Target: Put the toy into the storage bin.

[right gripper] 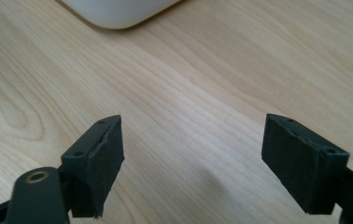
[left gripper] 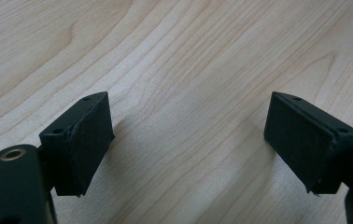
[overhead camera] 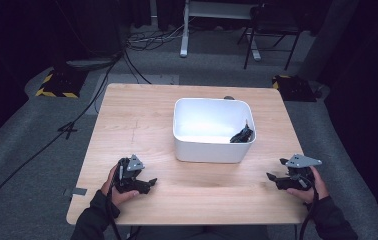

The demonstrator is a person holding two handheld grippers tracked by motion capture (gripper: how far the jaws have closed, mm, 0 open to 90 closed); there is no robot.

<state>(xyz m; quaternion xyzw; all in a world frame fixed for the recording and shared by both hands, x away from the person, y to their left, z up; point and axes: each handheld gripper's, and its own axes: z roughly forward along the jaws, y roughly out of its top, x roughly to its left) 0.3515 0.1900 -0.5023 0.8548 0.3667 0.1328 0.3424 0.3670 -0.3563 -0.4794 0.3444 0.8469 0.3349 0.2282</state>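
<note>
Low in the high view, two forearms in dark sleeves enter from the bottom edge. The left gripper (overhead camera: 136,181) at lower left and the right gripper (overhead camera: 283,178) at lower right are black, each topped by a grey three-cornered plate, with a black cable trailing down off the frame. In the left gripper view, the gripper (left gripper: 188,140) shows two blocky black jaws with matte pads, small screw holes and a brass-ringed hole at lower left. The right gripper view shows its gripper (right gripper: 191,161) built alike.
</note>
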